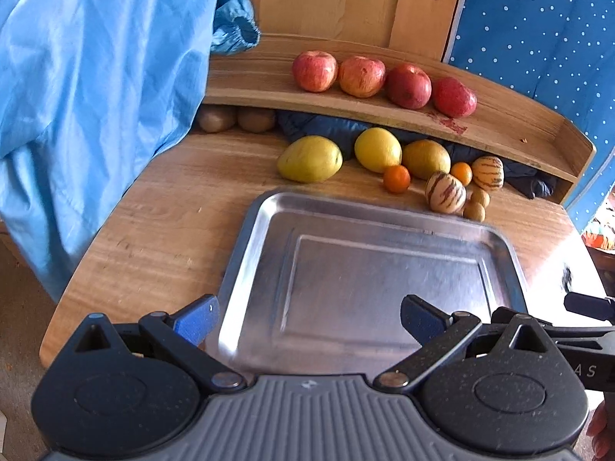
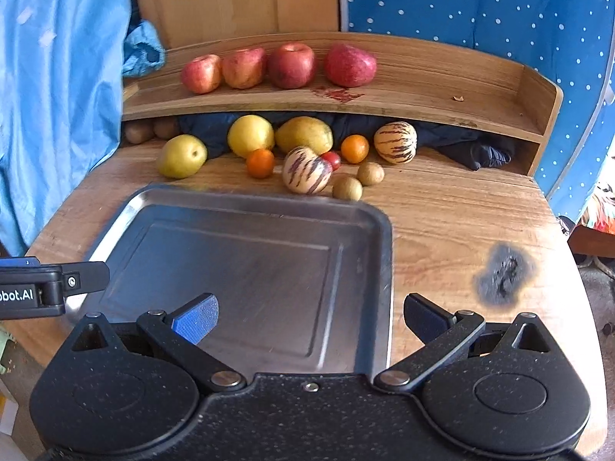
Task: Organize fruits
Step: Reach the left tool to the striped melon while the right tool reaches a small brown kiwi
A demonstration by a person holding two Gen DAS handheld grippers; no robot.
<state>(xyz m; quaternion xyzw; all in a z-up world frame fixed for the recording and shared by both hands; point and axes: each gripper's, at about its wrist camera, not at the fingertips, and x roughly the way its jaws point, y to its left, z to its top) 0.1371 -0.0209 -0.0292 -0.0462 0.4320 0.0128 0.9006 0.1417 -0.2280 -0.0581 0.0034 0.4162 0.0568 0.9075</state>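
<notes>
An empty steel tray (image 1: 384,207) (image 2: 161,199) lies on the wooden table. Beyond it are yellow mangoes (image 1: 309,158) (image 2: 250,135), small oranges (image 1: 396,179) (image 2: 260,163), striped melons (image 1: 445,192) (image 2: 306,169), small brown fruits (image 1: 474,211) (image 2: 347,188) and a small red fruit (image 2: 332,159). Several red apples (image 1: 361,76) (image 2: 291,65) line the raised shelf. My left gripper (image 1: 309,320) hovers open over the tray's near edge. My right gripper (image 2: 310,319) is open too, over the tray's right near corner. Neither holds anything.
A light blue garment (image 1: 88,88) (image 2: 54,88) hangs at the left. Dark cloth (image 1: 330,126) (image 2: 476,150) and kiwis (image 1: 253,119) (image 2: 138,130) lie under the shelf. A burn mark (image 2: 503,272) scars the table right of the tray. A blue dotted fabric (image 2: 480,4) stands behind.
</notes>
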